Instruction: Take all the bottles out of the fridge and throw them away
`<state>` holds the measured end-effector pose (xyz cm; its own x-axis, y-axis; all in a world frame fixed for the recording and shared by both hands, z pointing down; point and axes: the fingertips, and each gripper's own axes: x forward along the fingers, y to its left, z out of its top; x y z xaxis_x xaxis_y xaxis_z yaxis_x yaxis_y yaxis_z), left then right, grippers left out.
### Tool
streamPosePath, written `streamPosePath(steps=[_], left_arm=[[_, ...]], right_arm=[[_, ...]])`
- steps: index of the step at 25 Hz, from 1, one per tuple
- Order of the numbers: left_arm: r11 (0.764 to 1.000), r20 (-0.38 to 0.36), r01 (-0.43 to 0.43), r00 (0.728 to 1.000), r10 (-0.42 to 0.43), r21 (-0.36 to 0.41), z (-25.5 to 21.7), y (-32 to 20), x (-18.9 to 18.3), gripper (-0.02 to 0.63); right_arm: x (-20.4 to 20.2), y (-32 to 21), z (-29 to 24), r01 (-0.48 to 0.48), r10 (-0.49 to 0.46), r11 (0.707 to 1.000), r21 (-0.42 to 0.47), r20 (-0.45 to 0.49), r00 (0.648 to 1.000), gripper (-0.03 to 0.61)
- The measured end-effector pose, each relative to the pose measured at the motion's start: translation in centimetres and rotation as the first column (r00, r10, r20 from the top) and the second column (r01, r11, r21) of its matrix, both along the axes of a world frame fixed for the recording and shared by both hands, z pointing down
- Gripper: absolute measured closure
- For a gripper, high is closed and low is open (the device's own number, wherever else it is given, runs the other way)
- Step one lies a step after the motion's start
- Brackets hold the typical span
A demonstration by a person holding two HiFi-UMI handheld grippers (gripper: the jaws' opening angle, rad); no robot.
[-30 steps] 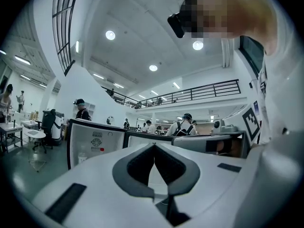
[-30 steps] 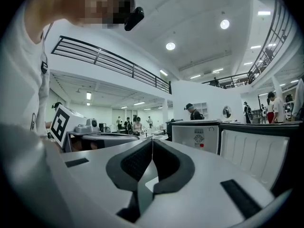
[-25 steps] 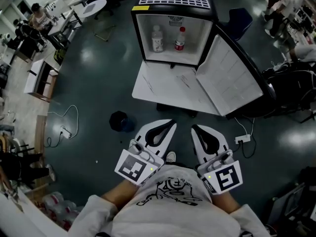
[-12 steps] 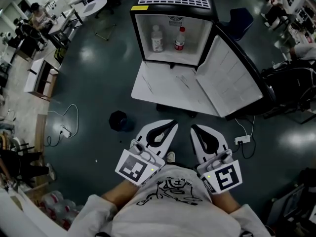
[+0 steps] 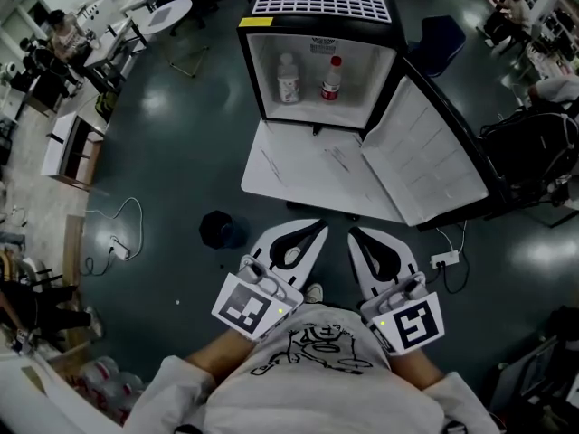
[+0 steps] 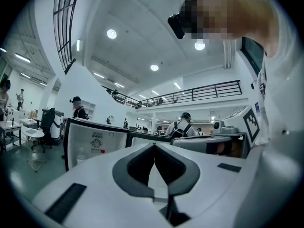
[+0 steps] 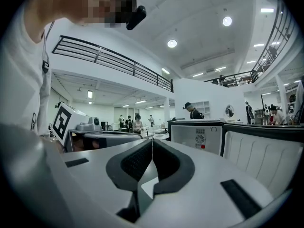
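Held left claw (image 5: 310,231) and right claw (image 5: 356,235) pressed together, empty, above a dark shiny floor (image 5: 172,152), facing the open fridge (image 5: 318,7) on a white table (image 5: 298,165) up top.

Glossy dark floor (image 5: 176,147); white desks (image 5: 172,12) upper left; round ceiling lights (image 6: 111,33); railed balcony (image 6: 204,90) along white walls (image 6: 85,75).
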<state>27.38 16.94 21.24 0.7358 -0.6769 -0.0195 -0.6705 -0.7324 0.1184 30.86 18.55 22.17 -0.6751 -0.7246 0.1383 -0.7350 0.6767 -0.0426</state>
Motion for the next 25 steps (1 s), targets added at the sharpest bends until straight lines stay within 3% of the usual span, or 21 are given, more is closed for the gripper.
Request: streamPosePath(steps=[25], left_arm=[[0.997, -0.026, -0.063, 0.998, 0.062, -0.033, 0.8, -11.9, -9.1, 0.600]], right_arm=[[-9.2, -12.0, 0.4, -0.068, 0.068, 0.998, -0.011, -0.012, 0.998, 0.551]])
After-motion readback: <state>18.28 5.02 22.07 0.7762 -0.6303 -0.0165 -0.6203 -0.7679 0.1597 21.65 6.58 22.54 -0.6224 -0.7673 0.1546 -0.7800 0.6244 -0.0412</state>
